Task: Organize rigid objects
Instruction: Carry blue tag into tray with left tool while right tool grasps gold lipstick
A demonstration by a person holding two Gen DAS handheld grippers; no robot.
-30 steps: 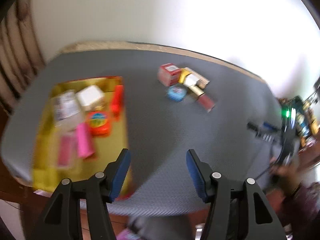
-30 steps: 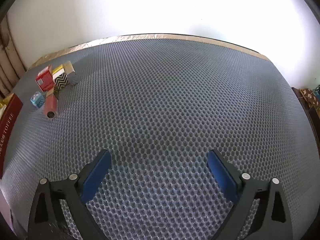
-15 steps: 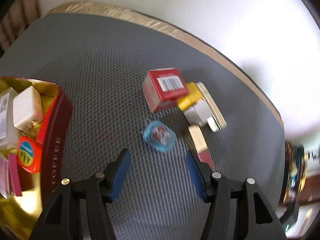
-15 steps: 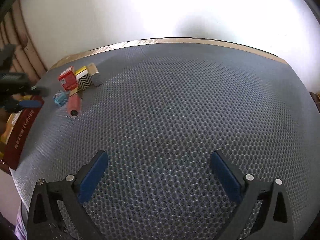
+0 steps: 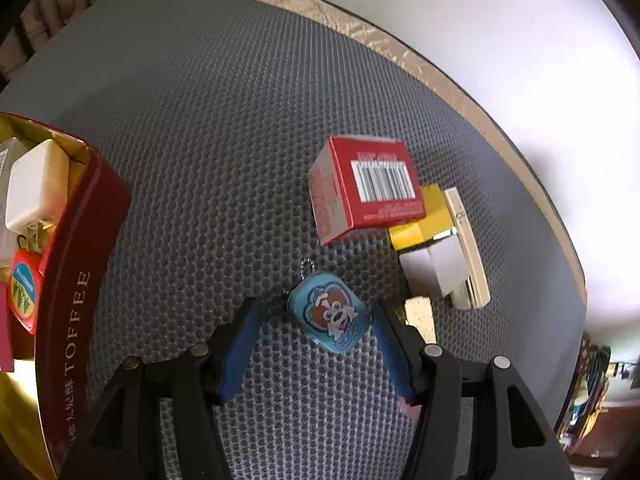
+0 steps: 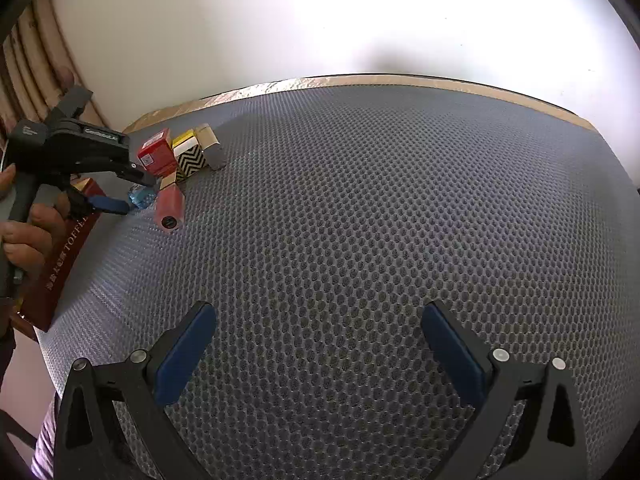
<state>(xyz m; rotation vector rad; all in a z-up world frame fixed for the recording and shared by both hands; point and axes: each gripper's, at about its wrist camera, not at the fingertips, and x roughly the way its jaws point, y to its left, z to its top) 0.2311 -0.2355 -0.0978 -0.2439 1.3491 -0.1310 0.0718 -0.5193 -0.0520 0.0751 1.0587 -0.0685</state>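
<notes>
One blue charm [image 5: 329, 317] between the spread left tongs [image 5: 314, 320], untouched.

Left claw [image 5: 316, 328]: black angular plastic frame, blue rubber pads [image 5: 240, 344] on both fingers, round silver screws along the arms. Right claw [image 6: 316, 354]: same build, black frame, blue pads [image 6: 184, 356], silver screws. In the right wrist view, the left claw's body carries small white lettering, illegible.

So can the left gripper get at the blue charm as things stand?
Probably yes: the left gripper is open with the blue charm lying between its fingers. The red box stands clear behind it.
</notes>
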